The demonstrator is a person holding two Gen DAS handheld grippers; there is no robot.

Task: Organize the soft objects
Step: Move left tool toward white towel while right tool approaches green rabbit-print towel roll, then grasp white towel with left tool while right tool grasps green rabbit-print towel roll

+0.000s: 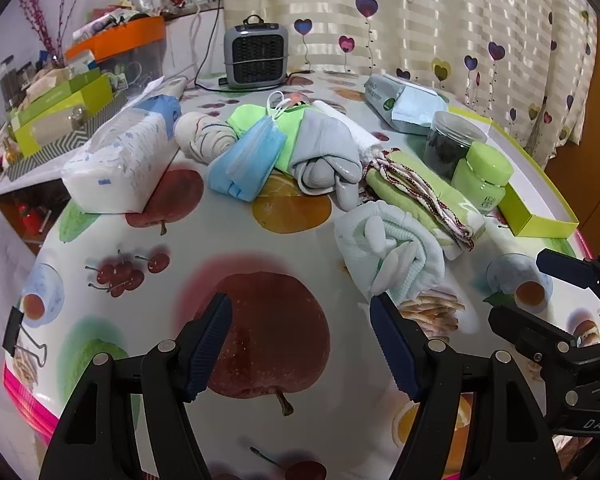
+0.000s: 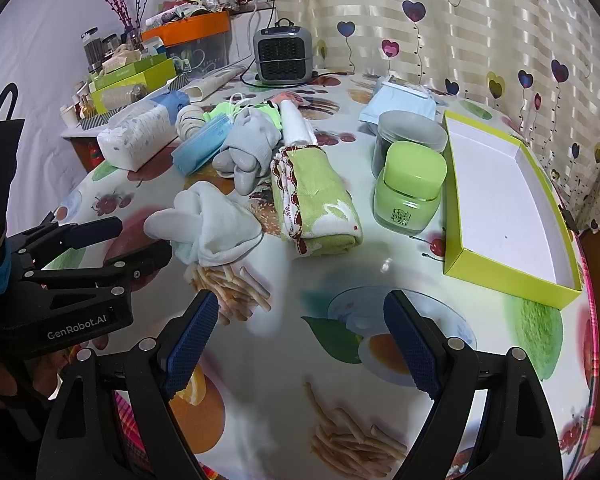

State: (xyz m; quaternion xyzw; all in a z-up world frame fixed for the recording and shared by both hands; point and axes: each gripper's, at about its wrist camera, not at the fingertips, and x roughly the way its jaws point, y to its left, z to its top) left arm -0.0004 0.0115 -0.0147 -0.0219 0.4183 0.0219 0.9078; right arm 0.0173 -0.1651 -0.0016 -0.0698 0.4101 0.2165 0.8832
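two gloves are counted on the worktop [image 2: 300, 280]: one white glove [image 2: 208, 224], one grey glove [image 2: 248, 148]; also one green towel [image 2: 316, 204], one blue mask stack [image 2: 200, 148], one yellow-green box [image 2: 496, 276]. left gripper [image 1: 302, 344] and right gripper [image 2: 300, 340]: fingers held wide apart, nothing gripped. the white glove is seen just beyond the left fingers, its tip beside the right-hand finger.

dark jar [image 2: 384, 148] half hidden behind green jar [image 2: 410, 188], windowsill clutter [image 1: 116, 12] too small to tell
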